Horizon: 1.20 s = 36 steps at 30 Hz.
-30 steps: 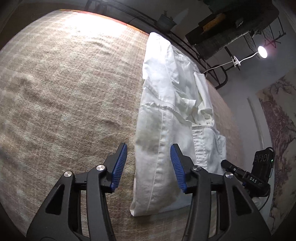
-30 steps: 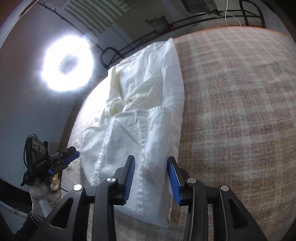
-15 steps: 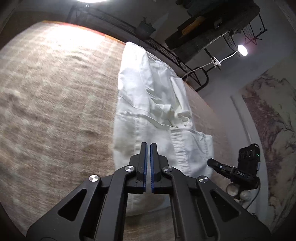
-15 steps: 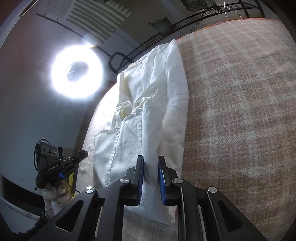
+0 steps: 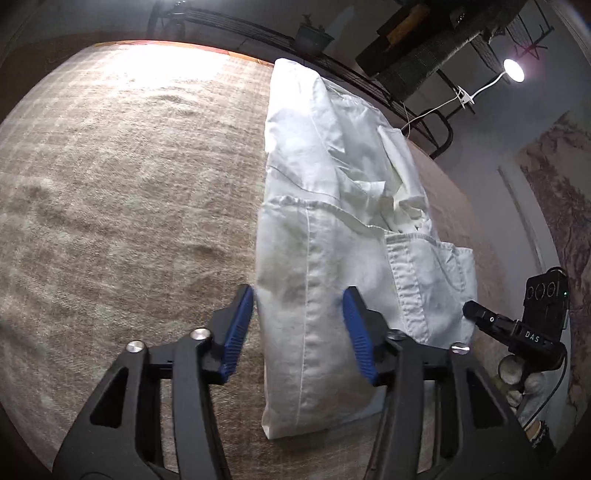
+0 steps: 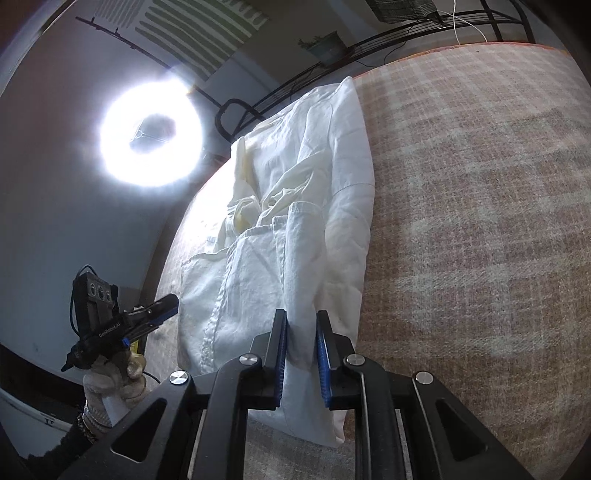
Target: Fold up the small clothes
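A white garment (image 5: 332, 221) lies folded lengthwise on a beige plaid cloth (image 5: 129, 184). My left gripper (image 5: 299, 314) is open, its blue pads on either side of the near left edge of the garment. In the right wrist view the same garment (image 6: 295, 229) runs away from me. My right gripper (image 6: 301, 343) is narrowly closed on a raised fold of the garment's near edge.
A bright ring light (image 6: 151, 133) glares at the far left. A small lamp (image 5: 514, 70) and dark metal racks (image 5: 406, 33) stand behind the surface. Each view shows the other hand-held gripper, at the right edge (image 5: 517, 332) and at the left edge (image 6: 118, 325).
My left gripper shut briefly, then opened again around the garment's near edge. My right gripper closed on a fold of fabric and lifted it slightly.
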Motion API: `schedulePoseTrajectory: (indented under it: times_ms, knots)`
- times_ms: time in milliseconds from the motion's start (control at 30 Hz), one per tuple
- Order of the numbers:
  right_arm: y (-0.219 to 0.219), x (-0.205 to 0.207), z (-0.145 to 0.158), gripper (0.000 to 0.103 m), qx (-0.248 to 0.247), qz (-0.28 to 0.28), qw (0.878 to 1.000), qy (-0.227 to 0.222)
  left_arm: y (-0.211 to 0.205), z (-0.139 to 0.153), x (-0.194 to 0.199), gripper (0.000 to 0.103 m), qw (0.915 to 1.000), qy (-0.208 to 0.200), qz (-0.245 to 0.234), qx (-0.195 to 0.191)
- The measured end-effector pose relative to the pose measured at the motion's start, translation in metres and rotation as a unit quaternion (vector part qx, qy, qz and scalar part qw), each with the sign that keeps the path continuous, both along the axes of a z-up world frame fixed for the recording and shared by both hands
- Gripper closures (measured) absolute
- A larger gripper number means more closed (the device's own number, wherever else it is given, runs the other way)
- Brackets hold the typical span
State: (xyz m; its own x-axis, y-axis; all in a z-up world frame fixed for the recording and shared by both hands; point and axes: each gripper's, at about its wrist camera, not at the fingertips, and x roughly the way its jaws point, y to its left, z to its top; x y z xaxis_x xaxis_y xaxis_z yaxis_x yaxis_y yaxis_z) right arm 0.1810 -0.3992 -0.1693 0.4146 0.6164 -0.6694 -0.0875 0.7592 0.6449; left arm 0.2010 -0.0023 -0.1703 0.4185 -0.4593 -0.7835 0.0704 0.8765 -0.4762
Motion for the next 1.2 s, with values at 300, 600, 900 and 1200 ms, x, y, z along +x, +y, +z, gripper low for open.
schedulePoseTrajectory:
  times_ms: [300,600,900,1200]
  knots:
    - [-0.003,-0.001,0.0,0.09,0.001,0.002,1.0,-0.003,0.001,0.003,-0.002,0.091,0.9996,-0.009,-0.003,-0.027]
    - [-0.003,-0.001,0.0,0.089,0.005,0.007,1.0,-0.002,0.018,-0.007,0.015,0.091,0.9959,0.002,0.025,-0.087]
    - [-0.006,0.013,0.005,0.09,0.011,0.004,1.0,-0.017,0.009,-0.004,0.027,0.099,0.9889,-0.025,-0.018,-0.146]
    - [-0.002,0.028,-0.016,0.098,-0.07,0.006,0.998,0.004,-0.002,-0.019,0.03,0.094,0.9995,-0.024,-0.017,-0.011]
